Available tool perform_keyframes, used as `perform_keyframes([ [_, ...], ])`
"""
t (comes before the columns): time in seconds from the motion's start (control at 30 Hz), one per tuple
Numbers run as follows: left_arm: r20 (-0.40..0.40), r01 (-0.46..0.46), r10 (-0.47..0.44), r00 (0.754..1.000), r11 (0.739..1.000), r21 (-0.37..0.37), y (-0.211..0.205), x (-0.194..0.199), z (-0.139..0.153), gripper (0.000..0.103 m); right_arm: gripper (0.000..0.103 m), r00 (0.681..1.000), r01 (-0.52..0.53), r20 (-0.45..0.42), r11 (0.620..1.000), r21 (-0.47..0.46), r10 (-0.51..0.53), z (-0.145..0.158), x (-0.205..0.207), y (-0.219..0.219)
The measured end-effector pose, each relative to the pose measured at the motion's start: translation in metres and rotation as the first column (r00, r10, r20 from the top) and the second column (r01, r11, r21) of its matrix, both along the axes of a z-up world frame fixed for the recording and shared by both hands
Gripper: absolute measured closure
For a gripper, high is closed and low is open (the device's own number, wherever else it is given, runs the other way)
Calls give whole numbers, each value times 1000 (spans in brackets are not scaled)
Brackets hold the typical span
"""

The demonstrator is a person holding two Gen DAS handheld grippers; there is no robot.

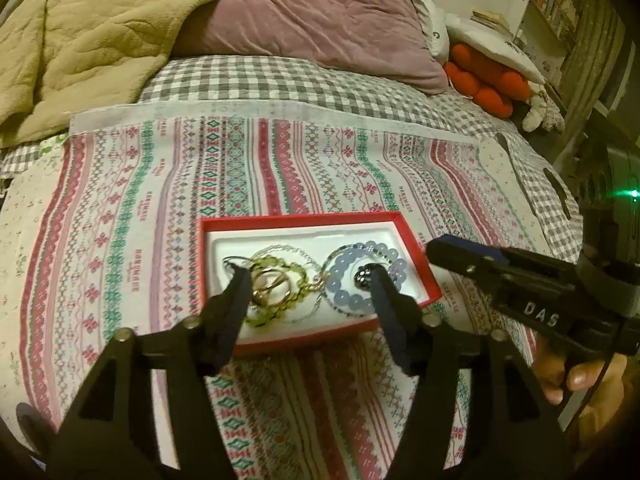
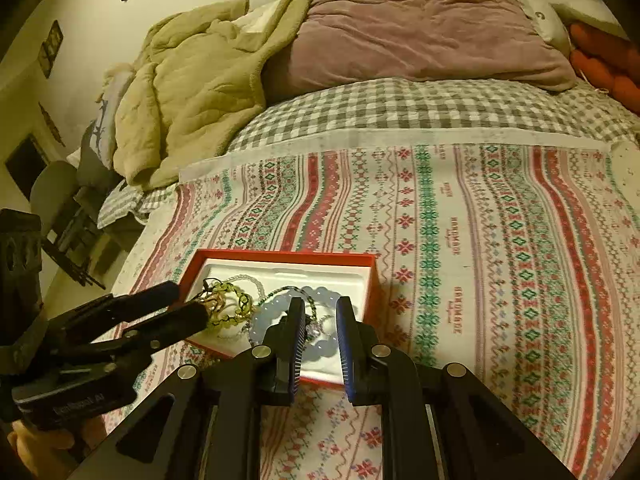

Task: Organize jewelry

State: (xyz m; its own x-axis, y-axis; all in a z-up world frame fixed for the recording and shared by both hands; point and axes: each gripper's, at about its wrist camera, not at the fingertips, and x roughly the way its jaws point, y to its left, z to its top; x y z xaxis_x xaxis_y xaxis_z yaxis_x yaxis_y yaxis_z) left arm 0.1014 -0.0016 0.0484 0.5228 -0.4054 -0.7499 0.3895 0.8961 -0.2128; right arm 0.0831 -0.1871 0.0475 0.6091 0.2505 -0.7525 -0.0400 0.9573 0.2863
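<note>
A red box (image 1: 304, 219) with a white insert lies on the patterned cloth. In it are a green bead bracelet (image 1: 298, 272), gold rings (image 1: 269, 285), a pale blue bead bracelet (image 1: 348, 300) and a thin silver chain (image 1: 280, 249). My left gripper (image 1: 306, 274) is open wide over the box, one fingertip by the rings and the other at the blue bracelet's middle, gripping nothing. In the right wrist view my right gripper (image 2: 320, 306) hovers over the blue bracelet (image 2: 320, 346) with a narrow gap and nothing pinched. The left gripper (image 2: 188, 300) reaches in beside the green bracelet (image 2: 240, 300).
The patterned cloth (image 1: 280, 168) covers a checkered sheet (image 1: 280, 80) on a bed. A beige blanket (image 1: 92, 40), a purple duvet (image 1: 320, 16) and an orange plush toy (image 1: 484, 80) lie behind. A hand (image 1: 560, 372) holds the right gripper (image 1: 438, 249) at the box's right corner.
</note>
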Motion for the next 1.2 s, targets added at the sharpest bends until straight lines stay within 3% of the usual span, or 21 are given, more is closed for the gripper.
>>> perform_keyframes([
  [0.17, -13, -31, 31, 999, 999, 25, 15, -5, 3, 25, 81, 1000, -10, -4, 1000, -28, 10, 5, -11, 0],
  [0.23, -17, -46, 47, 999, 998, 38, 22, -6, 4, 21, 66, 1000, -20, -6, 999, -42, 20, 6, -17, 2],
  [0.27, -21, -49, 50, 999, 998, 42, 25, -7, 3, 21, 43, 1000, -21, -2, 999, -49, 21, 7, -20, 3],
  [0.3, -27, -51, 53, 998, 998, 49, 28, -8, 2, 20, 34, 1000, -25, 11, 998, -60, 26, 10, -25, 4],
  [0.67, -107, -54, 68, 992, 991, 124, 58, -22, -26, 20, 34, 991, -128, -54, 981, -148, 122, -4, -53, 31],
  [0.9, -144, -2, 28, 989, 985, 175, 64, -39, -49, 20, 34, 982, -176, -105, 964, -200, 158, -24, -62, 49],
  [1.2, -194, 67, -33, 980, 983, 169, 69, -52, -71, 20, 34, 974, -206, -135, 960, -188, 182, -44, -54, 65],
])
